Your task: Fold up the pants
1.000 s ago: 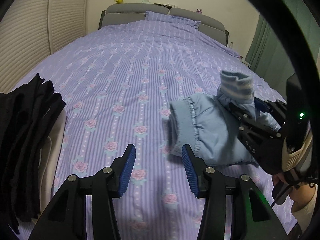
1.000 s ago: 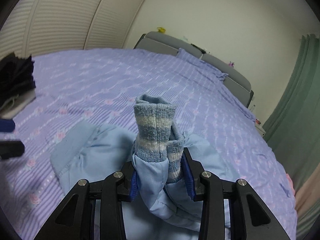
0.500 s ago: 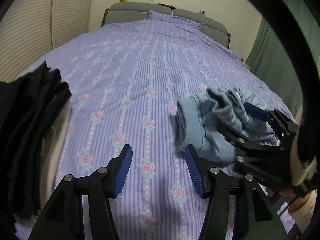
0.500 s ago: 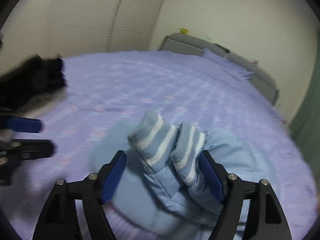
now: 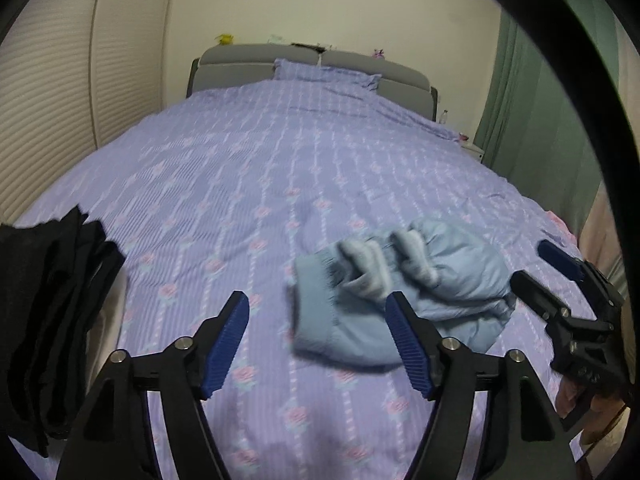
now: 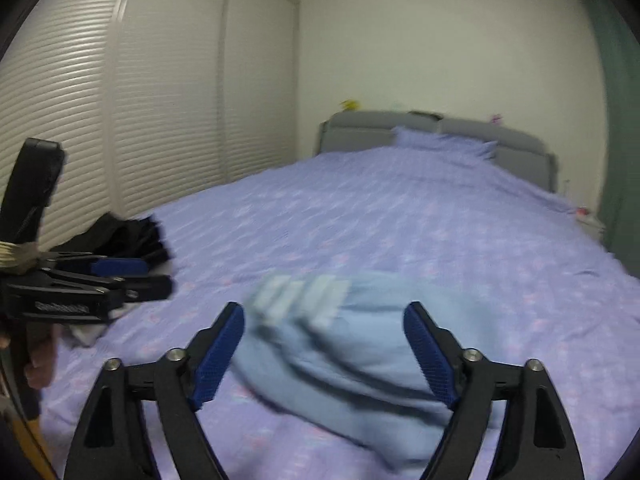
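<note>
Pants [image 5: 404,300] lie bundled on the bed [image 5: 280,168], soft, light, padded; best gripped at the gathered waistband. Left claw [image 5: 316,344] and right claw [image 6: 324,354] both gape, empty.

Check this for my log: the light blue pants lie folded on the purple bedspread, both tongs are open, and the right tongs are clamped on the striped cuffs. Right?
Not quite. In the right wrist view the right tongs are open and hold nothing; the striped cuffs lie free on the light blue pants. The left tongs are open too, and the pants do lie folded on the purple bedspread.
</note>
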`<action>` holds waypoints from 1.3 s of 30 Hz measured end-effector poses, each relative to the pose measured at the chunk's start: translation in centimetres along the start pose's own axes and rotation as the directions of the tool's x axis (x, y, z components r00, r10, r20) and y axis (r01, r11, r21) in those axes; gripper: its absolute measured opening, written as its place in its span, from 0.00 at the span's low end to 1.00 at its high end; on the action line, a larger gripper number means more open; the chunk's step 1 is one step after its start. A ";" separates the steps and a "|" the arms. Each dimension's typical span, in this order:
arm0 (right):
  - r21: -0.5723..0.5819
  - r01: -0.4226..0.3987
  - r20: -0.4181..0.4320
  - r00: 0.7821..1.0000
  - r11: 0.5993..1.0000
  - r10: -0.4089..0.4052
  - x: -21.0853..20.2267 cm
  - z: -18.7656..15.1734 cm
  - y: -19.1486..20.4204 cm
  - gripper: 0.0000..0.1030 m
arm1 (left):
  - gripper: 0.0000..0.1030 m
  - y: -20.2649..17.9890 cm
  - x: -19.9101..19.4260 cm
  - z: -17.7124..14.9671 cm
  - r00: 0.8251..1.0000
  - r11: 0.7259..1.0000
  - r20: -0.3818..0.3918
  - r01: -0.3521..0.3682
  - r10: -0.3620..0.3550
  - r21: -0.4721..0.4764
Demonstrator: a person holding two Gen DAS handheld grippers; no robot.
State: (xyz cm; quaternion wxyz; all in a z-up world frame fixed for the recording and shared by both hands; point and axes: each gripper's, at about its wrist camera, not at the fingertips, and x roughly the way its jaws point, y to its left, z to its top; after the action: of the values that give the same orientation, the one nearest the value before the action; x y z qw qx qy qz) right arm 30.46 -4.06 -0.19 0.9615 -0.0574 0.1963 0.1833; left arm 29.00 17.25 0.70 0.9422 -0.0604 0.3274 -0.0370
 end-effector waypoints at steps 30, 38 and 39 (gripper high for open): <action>0.617 -0.044 -0.091 0.988 0.786 0.126 5.4 -9.1 -15.5 0.84 | 0.60 -6.1 13.9 -0.1 0.977 0.997 -0.201 -0.074 0.074 0.008; 0.644 -0.102 -0.101 0.971 0.759 0.216 6.9 -9.2 -14.3 0.93 | 0.61 -3.8 14.2 -1.4 0.981 0.998 -0.191 -0.038 0.029 -0.042; 0.654 -0.112 -0.106 0.966 0.748 0.237 7.5 -9.3 -14.1 0.93 | 0.61 -3.7 14.2 -1.6 0.982 0.998 -0.186 -0.035 0.025 -0.048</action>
State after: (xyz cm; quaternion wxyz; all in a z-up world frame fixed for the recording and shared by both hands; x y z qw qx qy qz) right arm 38.87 -16.39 -11.17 0.8792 0.2774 0.3385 0.1884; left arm 39.06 11.91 -8.74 0.9063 -0.0757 0.4154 -0.0200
